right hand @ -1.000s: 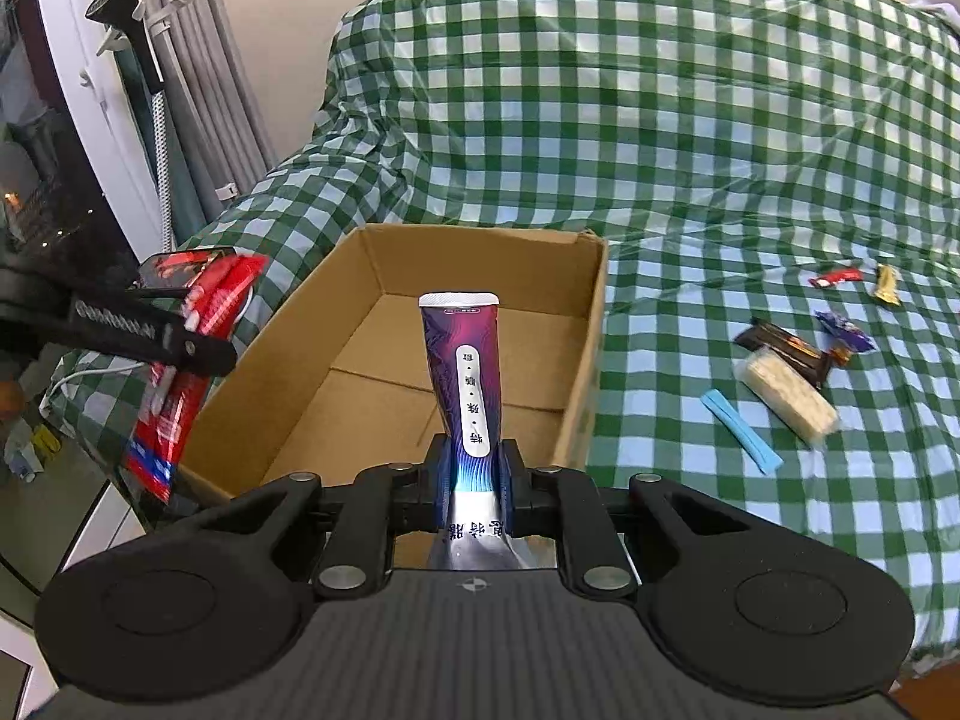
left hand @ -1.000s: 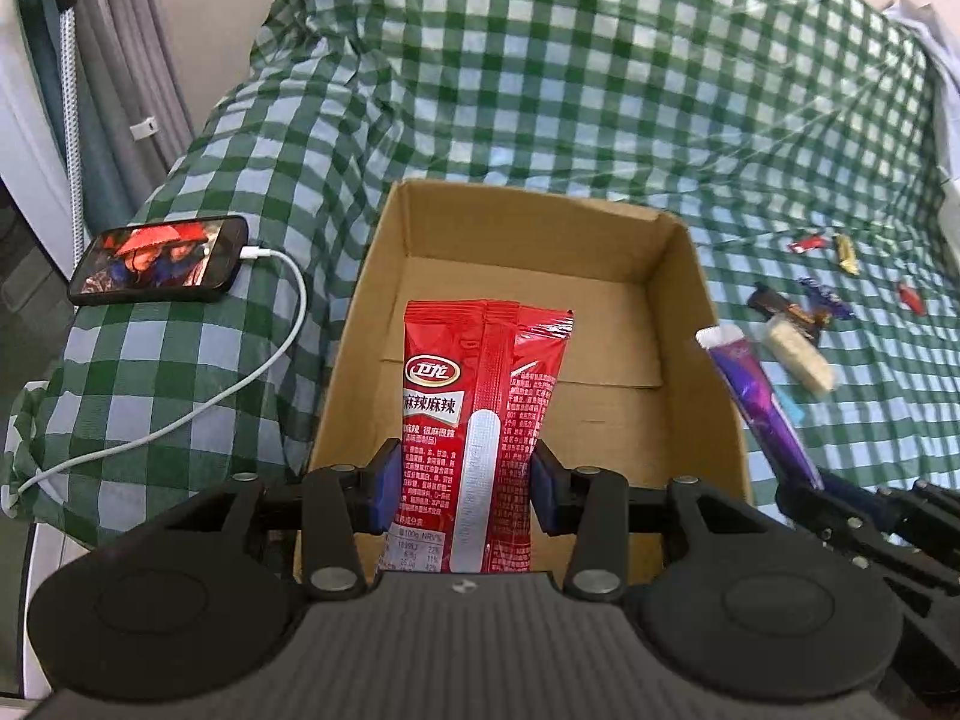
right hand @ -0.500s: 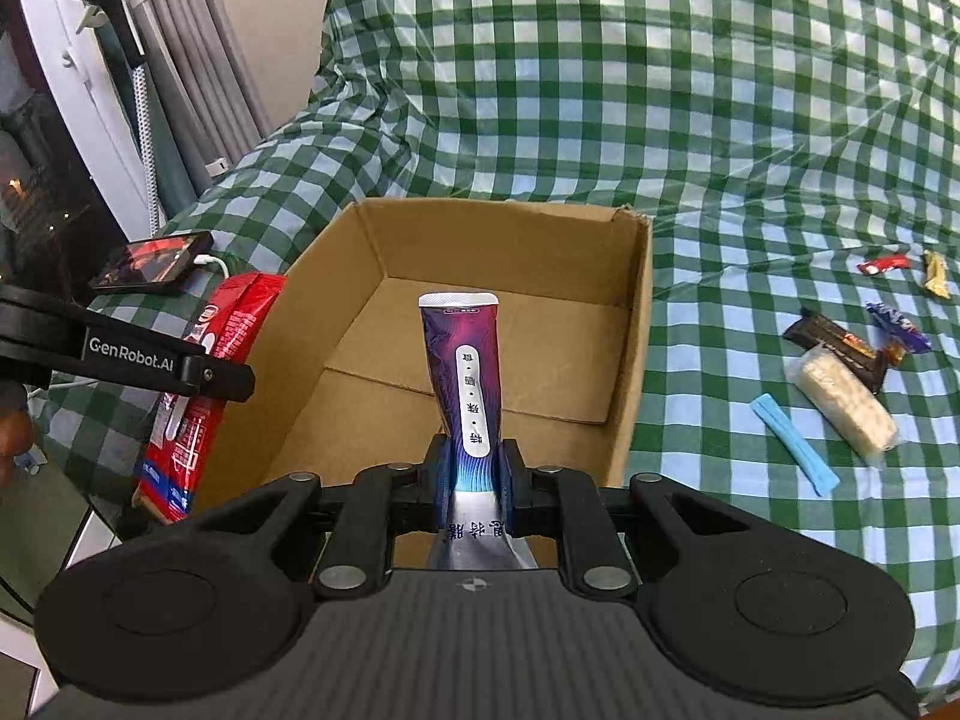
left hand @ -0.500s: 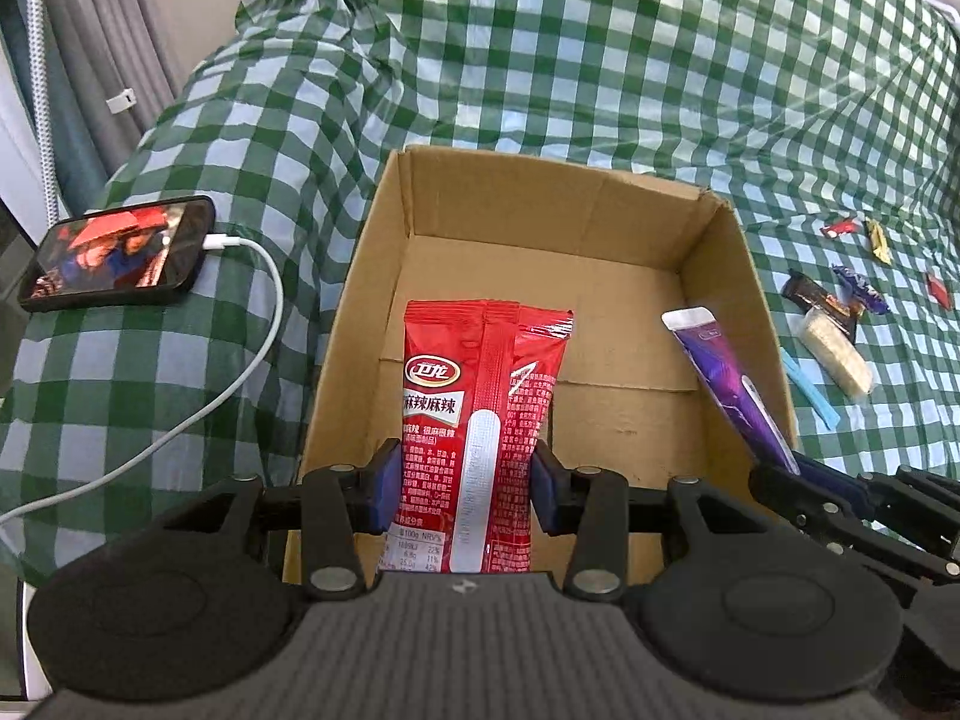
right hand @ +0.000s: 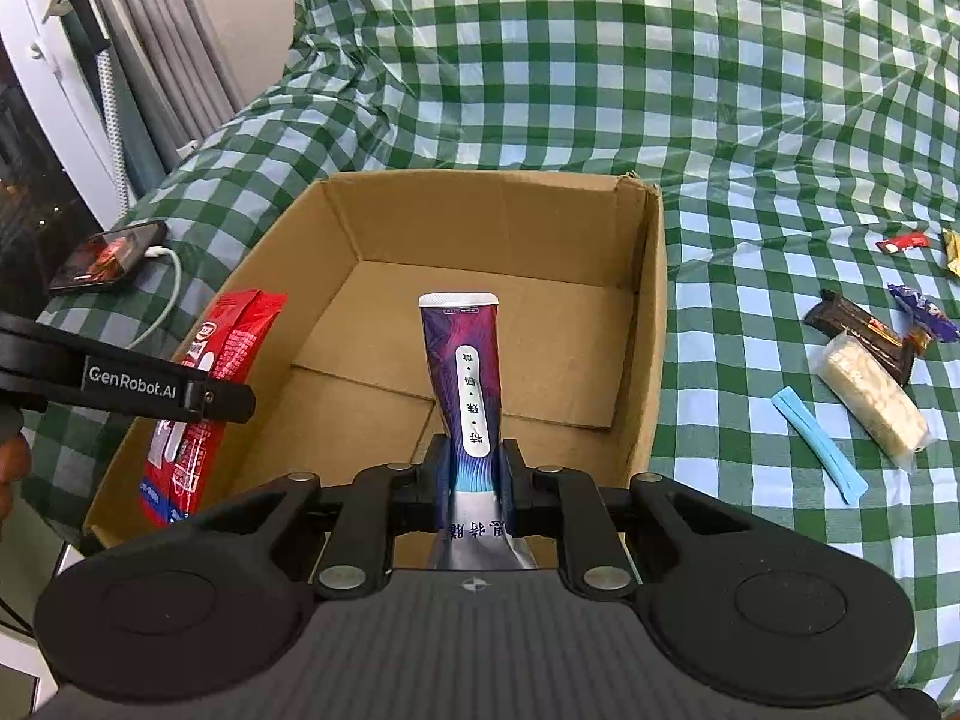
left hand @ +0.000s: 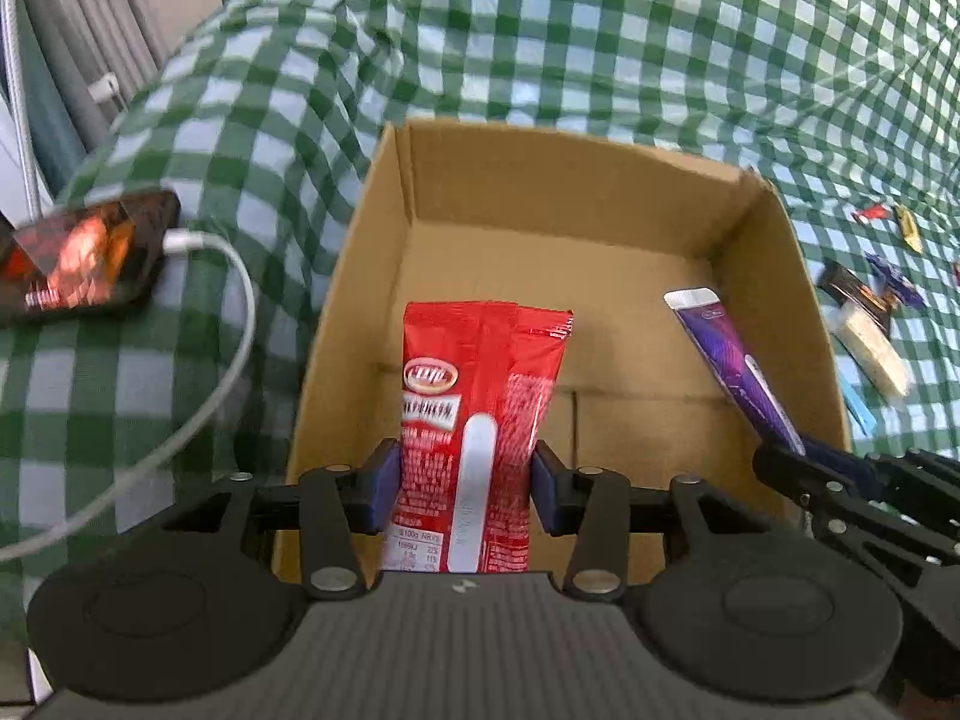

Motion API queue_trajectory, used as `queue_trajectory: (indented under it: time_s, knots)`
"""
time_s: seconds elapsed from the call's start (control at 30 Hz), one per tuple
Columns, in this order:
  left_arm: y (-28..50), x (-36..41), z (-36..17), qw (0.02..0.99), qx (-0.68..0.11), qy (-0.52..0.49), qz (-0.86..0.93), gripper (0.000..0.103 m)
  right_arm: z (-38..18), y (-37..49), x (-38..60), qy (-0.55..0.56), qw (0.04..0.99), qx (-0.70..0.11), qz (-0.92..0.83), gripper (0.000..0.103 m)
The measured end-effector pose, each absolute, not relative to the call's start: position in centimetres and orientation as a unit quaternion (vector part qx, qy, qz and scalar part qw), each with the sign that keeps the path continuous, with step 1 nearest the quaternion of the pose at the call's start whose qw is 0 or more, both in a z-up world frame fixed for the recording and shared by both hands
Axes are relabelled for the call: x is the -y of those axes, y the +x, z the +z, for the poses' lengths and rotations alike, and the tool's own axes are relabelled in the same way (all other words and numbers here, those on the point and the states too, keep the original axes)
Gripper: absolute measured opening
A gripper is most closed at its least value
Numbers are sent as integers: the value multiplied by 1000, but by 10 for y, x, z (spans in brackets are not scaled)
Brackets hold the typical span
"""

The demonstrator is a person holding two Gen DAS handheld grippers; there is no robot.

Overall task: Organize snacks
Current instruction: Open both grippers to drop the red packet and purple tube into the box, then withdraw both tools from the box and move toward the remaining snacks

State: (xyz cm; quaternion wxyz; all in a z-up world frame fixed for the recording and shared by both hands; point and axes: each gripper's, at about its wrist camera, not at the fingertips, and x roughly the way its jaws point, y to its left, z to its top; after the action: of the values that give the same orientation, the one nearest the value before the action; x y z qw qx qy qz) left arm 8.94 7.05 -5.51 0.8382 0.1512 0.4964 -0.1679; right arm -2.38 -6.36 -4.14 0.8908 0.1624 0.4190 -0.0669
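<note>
An open cardboard box (left hand: 570, 138) (right hand: 480, 177) sits on the green checked cloth. My left gripper (left hand: 462, 480) holds a red snack packet (left hand: 480, 372) upright over the box's near left part. Its jaws are opening, and the pads still touch the packet's edges. My right gripper (right hand: 471, 474) is shut on a purple tube-shaped packet (right hand: 465, 378), which points into the box's near right part. In the left wrist view that purple packet (left hand: 729, 360) leans over the right wall. In the right wrist view the red packet (right hand: 234, 336) hangs by the left wall.
A phone (left hand: 78, 258) on a white cable (left hand: 234, 348) lies left of the box. Right of the box lie loose snacks: a brown bar (right hand: 858, 330), a pale cracker pack (right hand: 870, 402), a blue strip (right hand: 819, 444) and small candies (right hand: 903, 240). Curtains (right hand: 150, 78) hang at far left.
Both grippers have come forward and down towards the box, which looks larger. The purple packet has passed from beside the right wall to over the inside. The left pads stand slightly wider.
</note>
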Motion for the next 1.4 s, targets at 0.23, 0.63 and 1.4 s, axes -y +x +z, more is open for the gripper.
queue_trajectory:
  time_s: [0.23,0.63,1.4]
  knots:
    - [75,-77,-39,865,-438,187,-158,103,-35,-20,67,145,898,-406,-92,85]
    - [-27,-115,-31,855,-469,160,-152,103,-1,-108,31,138,897,-411,-81,97]
    - [-147,-128,32,898,-371,169,-163,103,63,-223,-4,99,938,-313,-109,102]
